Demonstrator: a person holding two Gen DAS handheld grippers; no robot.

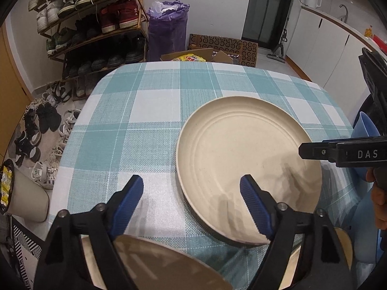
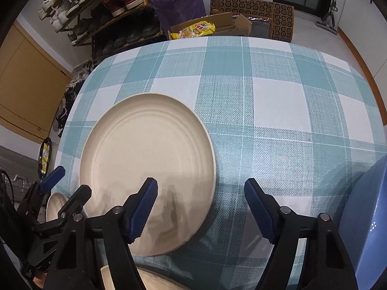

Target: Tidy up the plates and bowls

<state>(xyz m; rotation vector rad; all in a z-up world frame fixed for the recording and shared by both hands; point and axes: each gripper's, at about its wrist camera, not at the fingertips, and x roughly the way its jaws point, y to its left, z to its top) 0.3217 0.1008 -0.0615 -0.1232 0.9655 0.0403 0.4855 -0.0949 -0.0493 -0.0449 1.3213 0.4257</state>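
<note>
A large cream plate [image 1: 249, 169] [image 2: 150, 164] lies flat on the teal checked tablecloth [image 1: 157, 120]. My left gripper [image 1: 191, 183] hangs open over the plate's left rim, one pad above the plate and the other above the cloth. My right gripper [image 2: 201, 184] is open over the plate's right rim in the same way. Neither pair of pads touches the plate. A second cream dish [image 1: 157, 265] [image 2: 145, 280] sits at the table's near edge, partly hidden under the grippers. A blue bowl [image 2: 362, 217] [image 1: 365, 128] stands at the right.
Beyond the table's far edge are a shoe rack [image 1: 92, 24], a purple bag [image 1: 168, 29] and an open cardboard box [image 2: 210, 27]. Shoes lie on the floor at the left, beside a white bin [image 1: 26, 193]. A white counter [image 1: 338, 36] runs along the right wall.
</note>
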